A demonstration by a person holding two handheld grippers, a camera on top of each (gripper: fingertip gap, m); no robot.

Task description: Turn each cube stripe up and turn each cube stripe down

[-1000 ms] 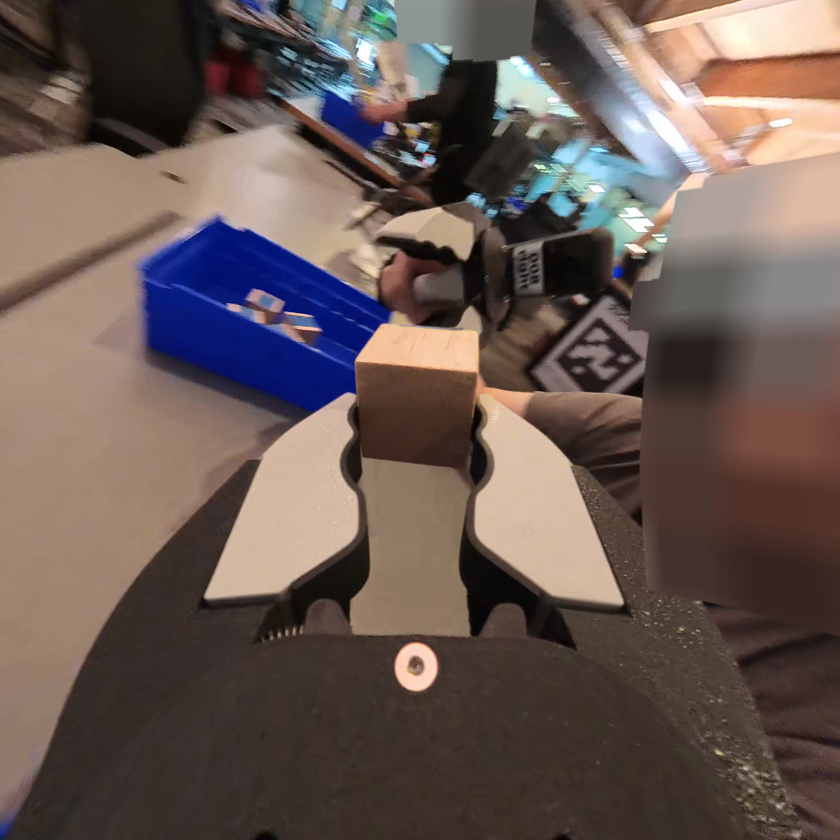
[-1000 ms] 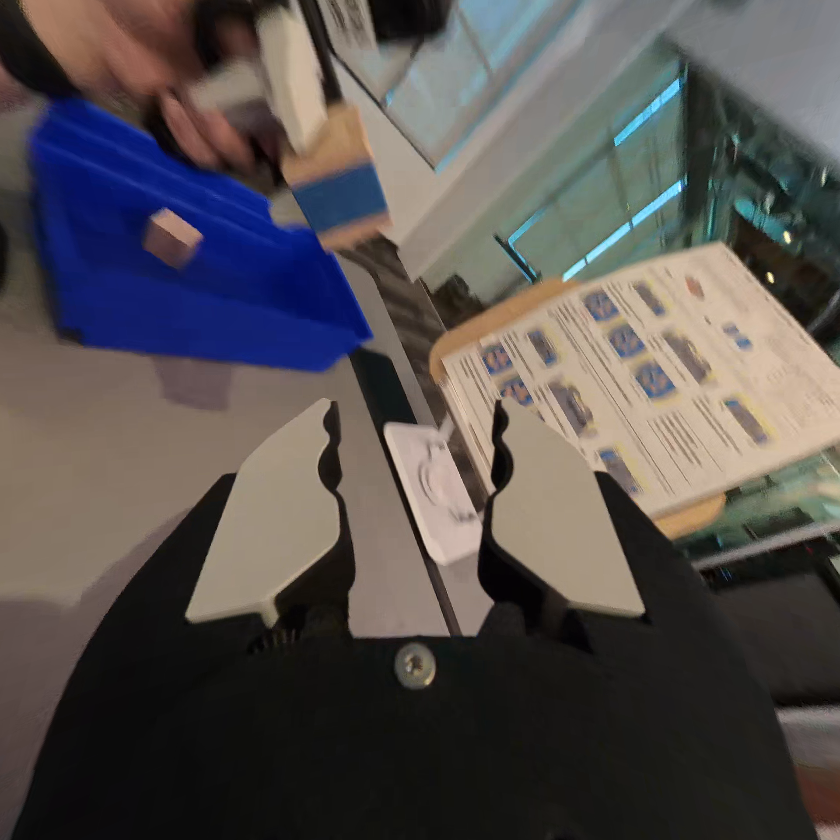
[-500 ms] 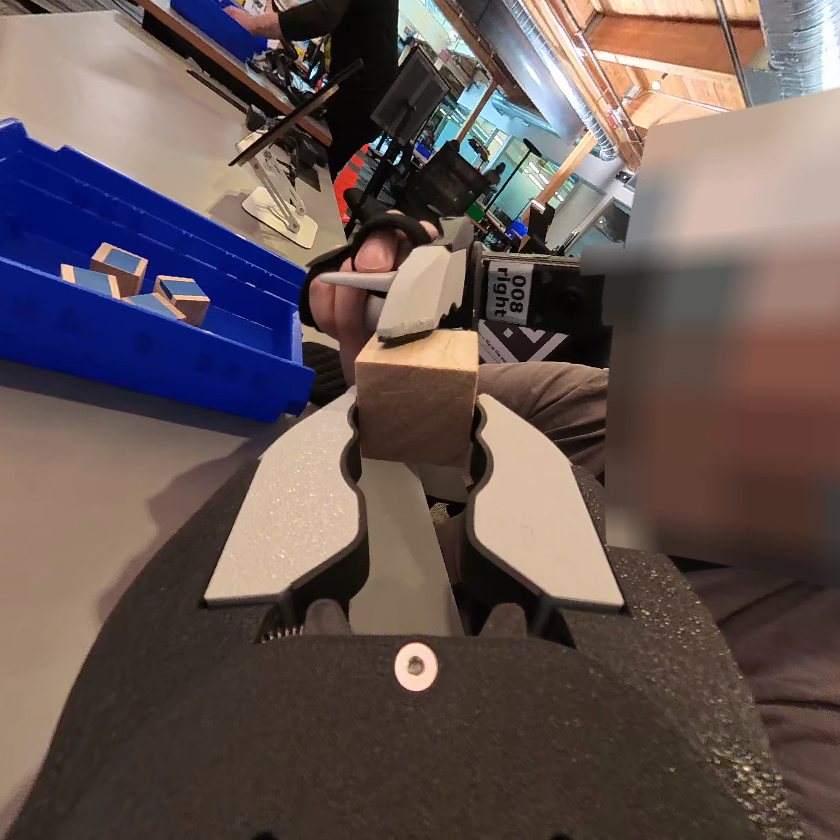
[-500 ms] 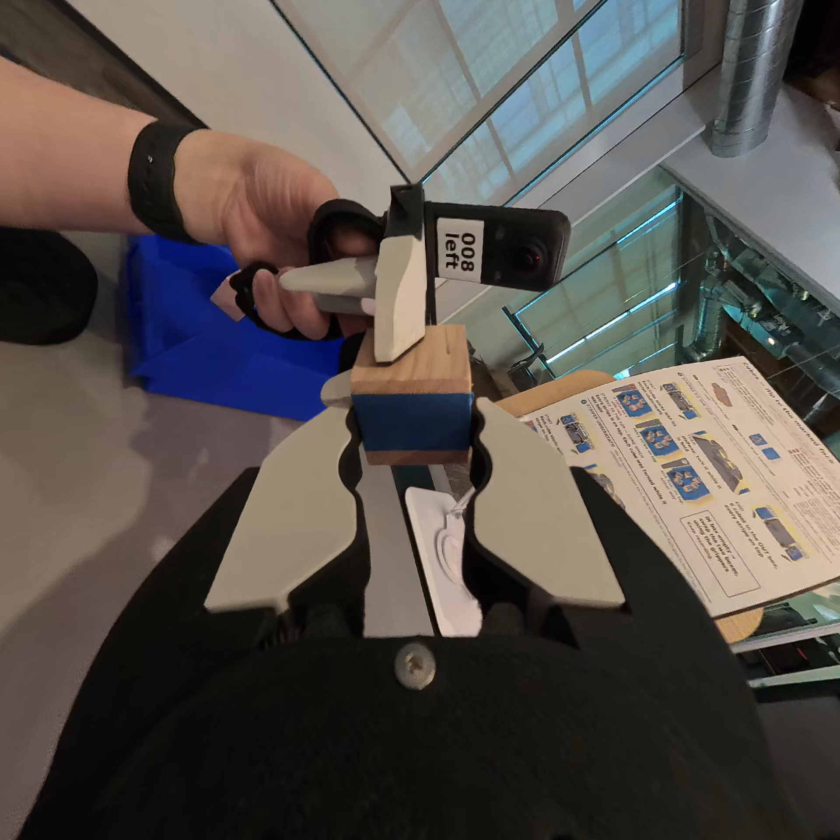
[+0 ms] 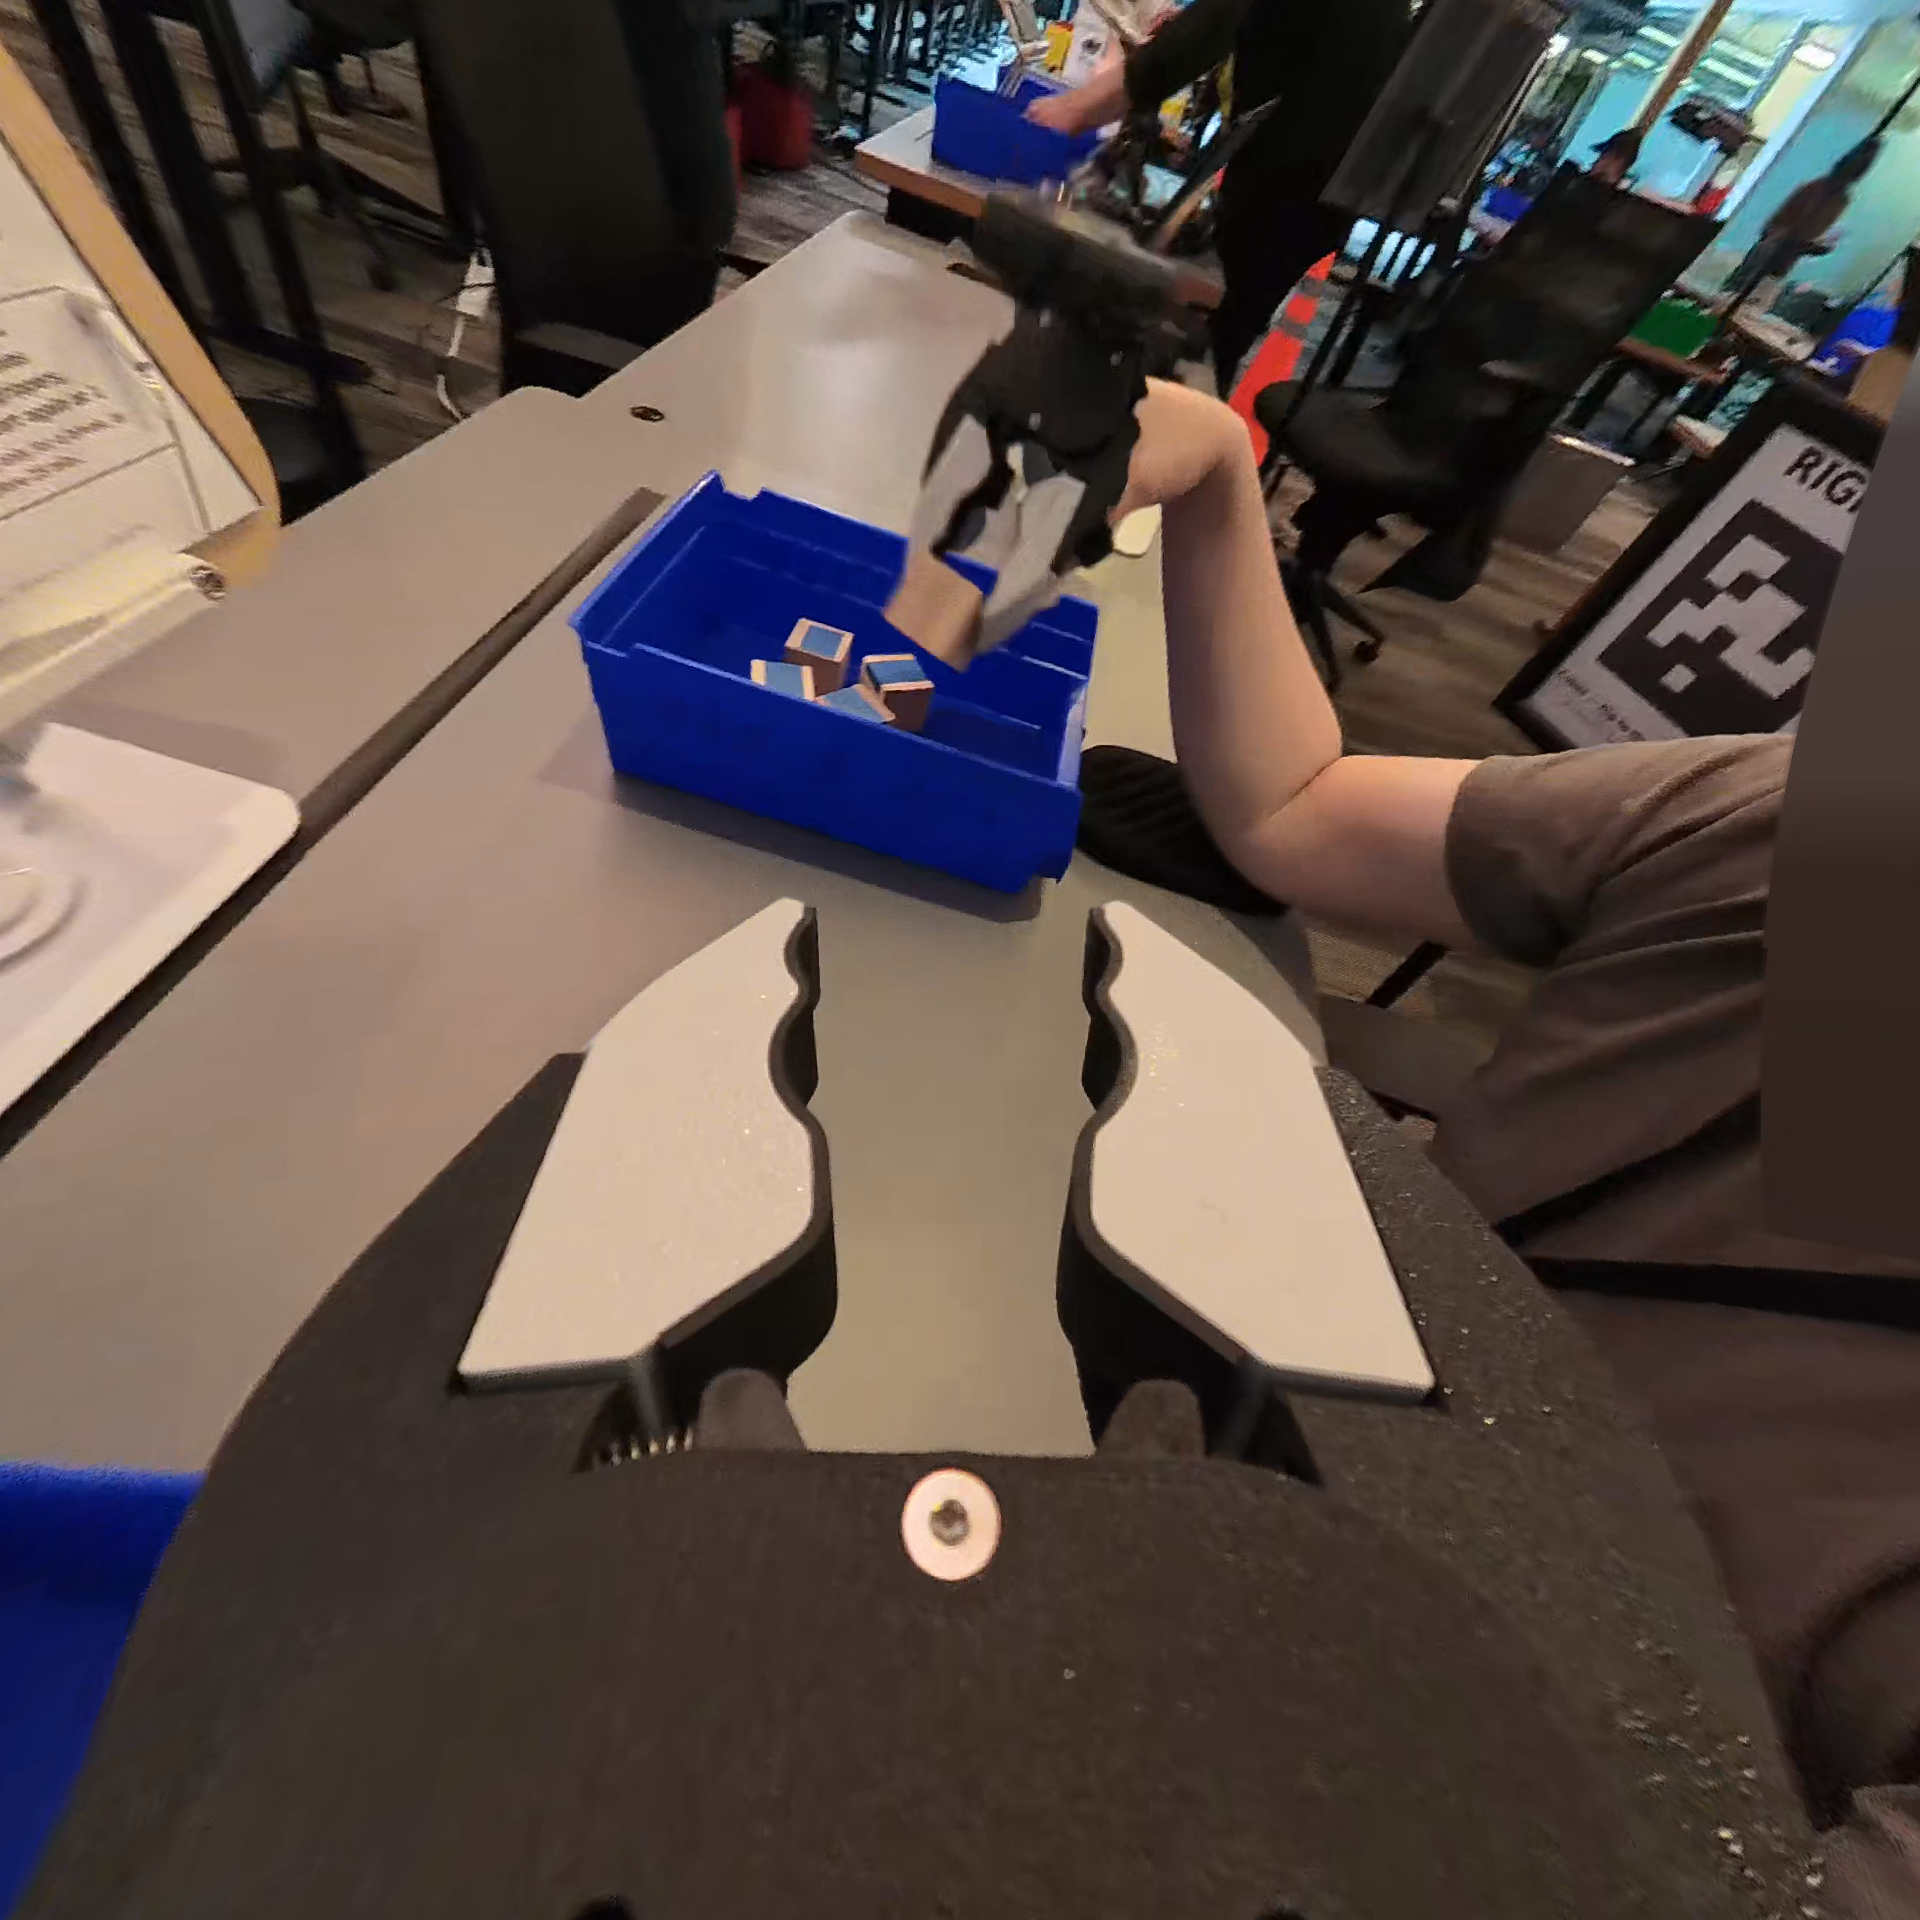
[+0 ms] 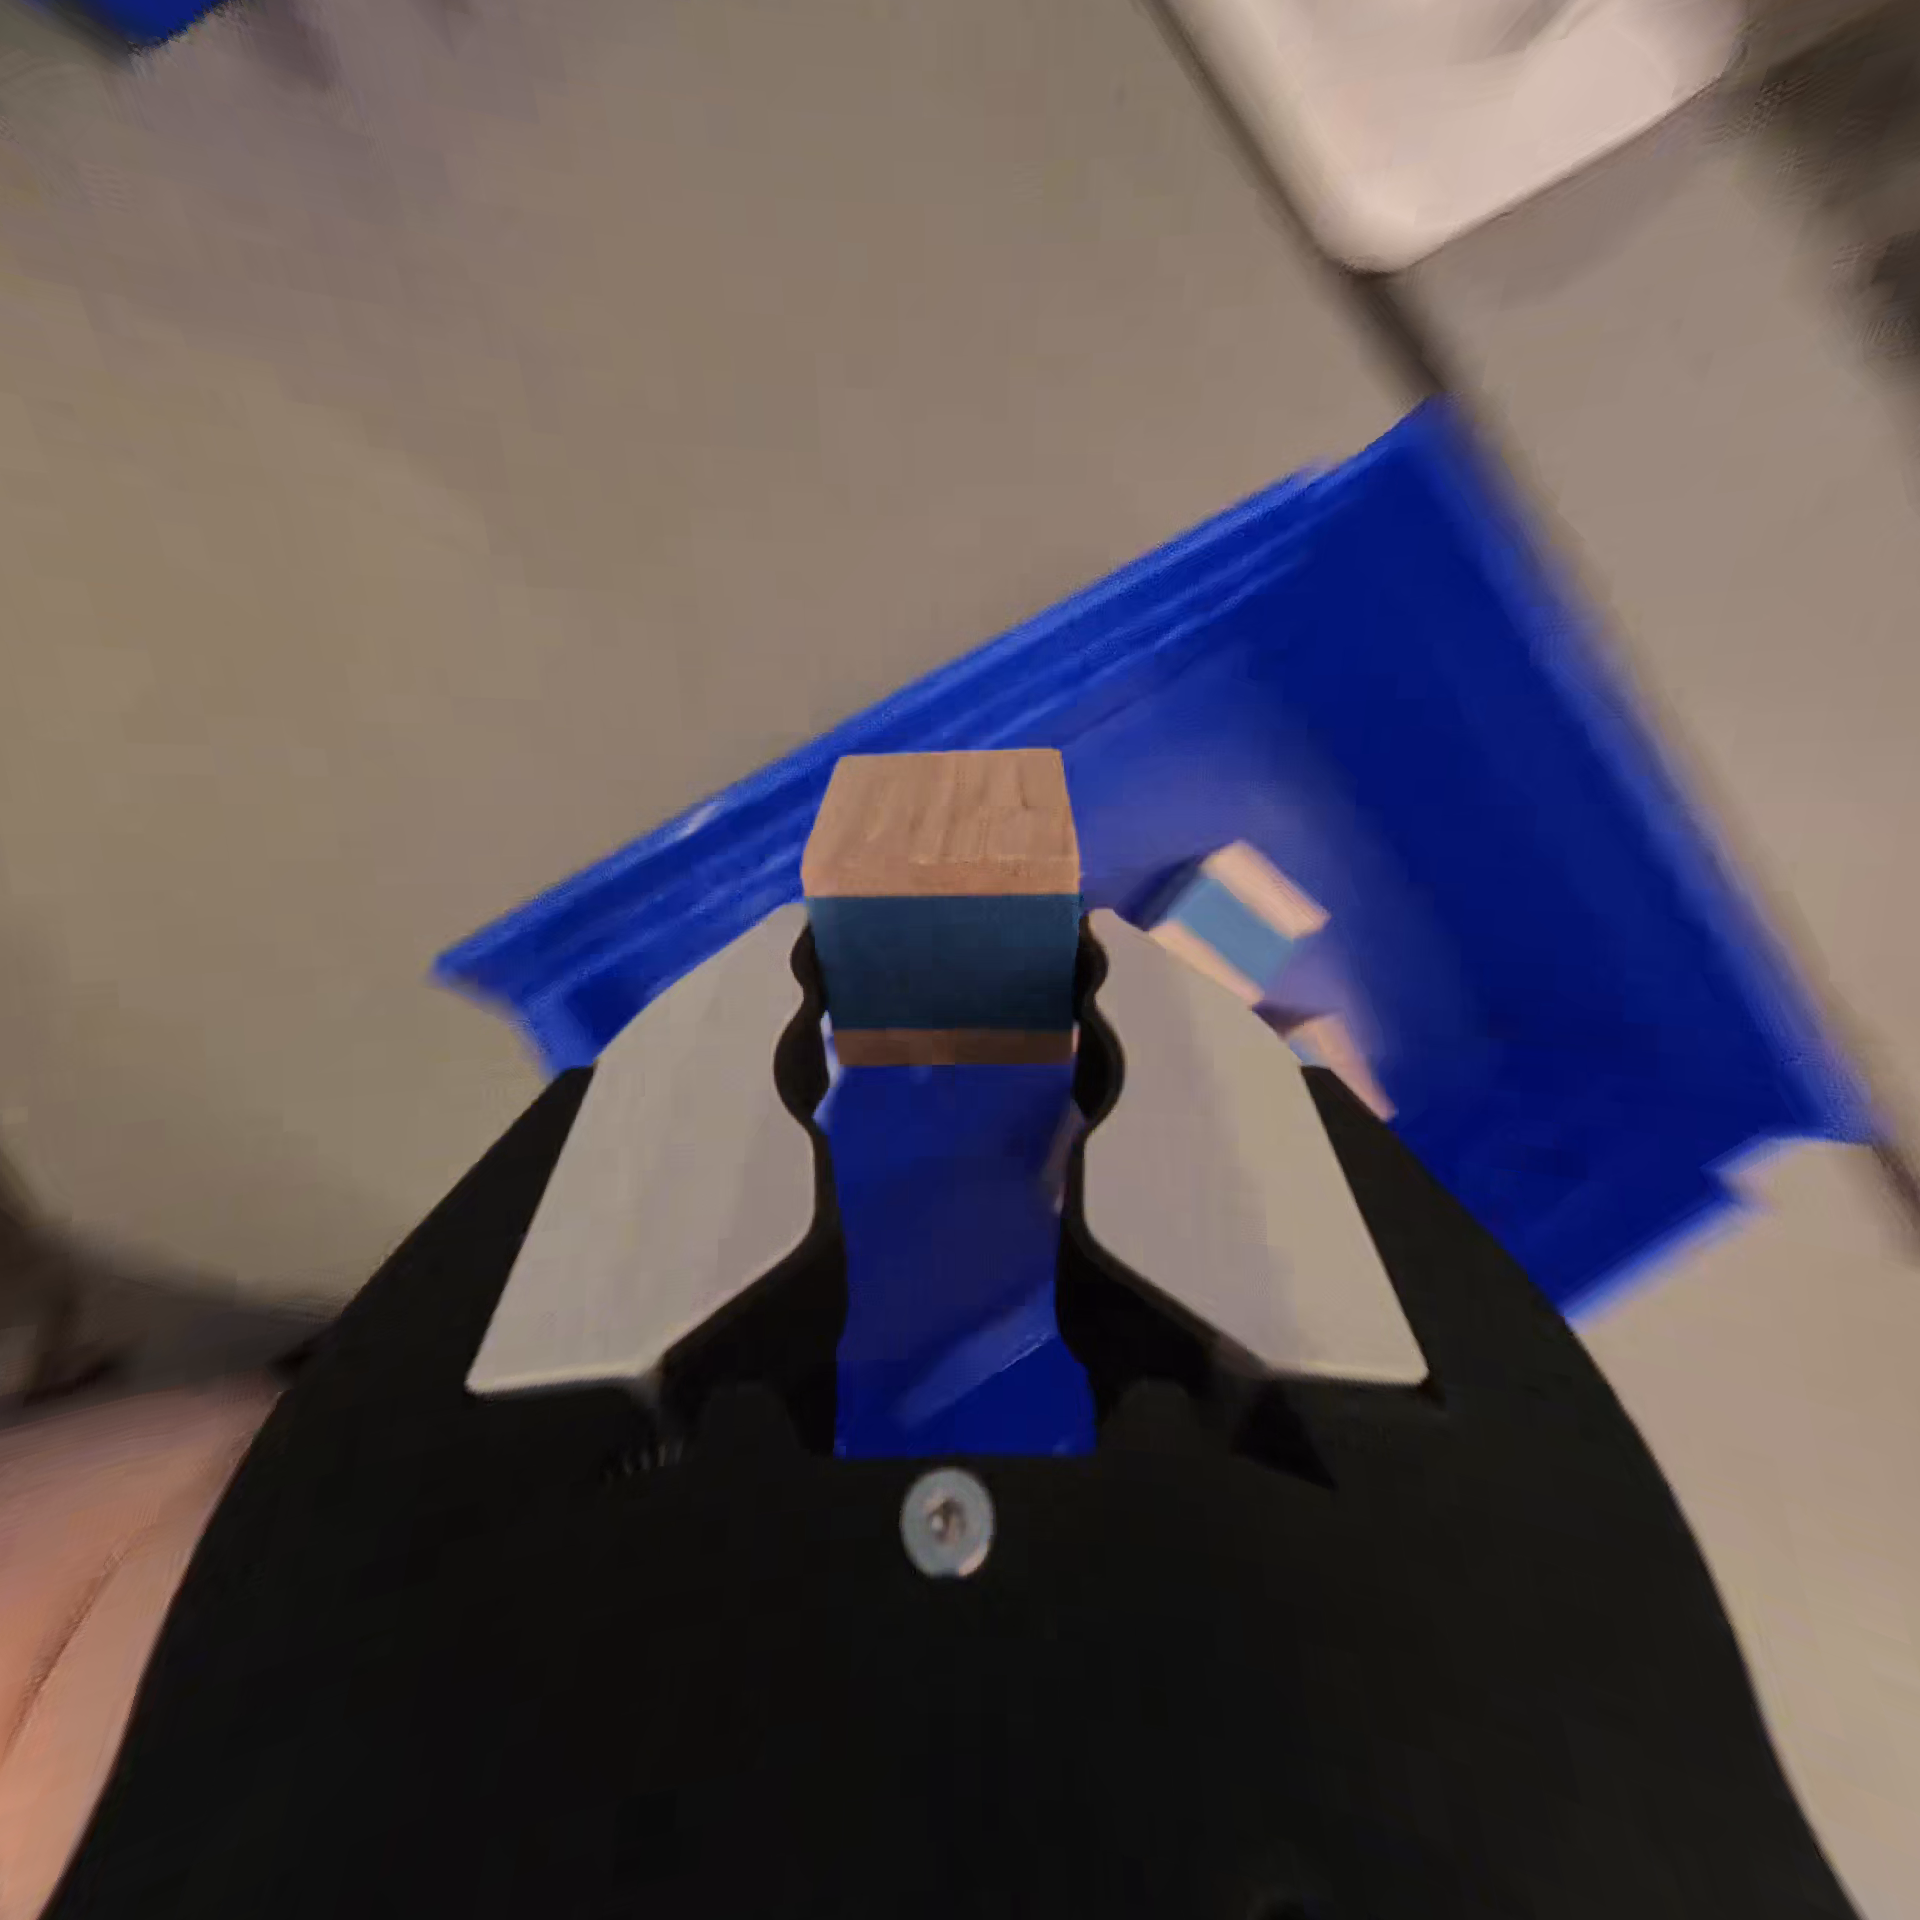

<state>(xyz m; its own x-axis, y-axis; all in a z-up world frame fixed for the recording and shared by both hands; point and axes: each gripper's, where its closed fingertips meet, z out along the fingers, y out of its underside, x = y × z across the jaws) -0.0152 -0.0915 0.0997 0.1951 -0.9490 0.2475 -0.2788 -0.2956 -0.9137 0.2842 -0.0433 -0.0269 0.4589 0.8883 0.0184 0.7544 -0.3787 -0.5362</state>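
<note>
Right gripper (image 6: 945, 987): I had it tipped down over the blue bin (image 5: 831, 769), the forearm (image 5: 1247, 665) rising from a bent elbow beside the bin's right wall. Both pads pressed on the sides of a wooden cube (image 6: 940, 904).

Cube: held just above the bin's open top. Its blue stripe faced back toward my right camera, a bare wood face sat above it, and a thin strip of wood showed below. A cube has no long axis; the stripe ran crosswise, from pad to pad.

Left gripper (image 5: 948, 987): it hung low over the grey table (image 5: 312, 1039), level, pointing at the bin ahead of it. Fingers stood moderately apart with only tabletop between them.

Loose cubes (image 5: 842, 675): several lay in the bin, blue faces mostly up.

Left view only: whole arm, bin outline, cube as a blurred wood block. Right view only: the stripe and the pad contact.
</note>
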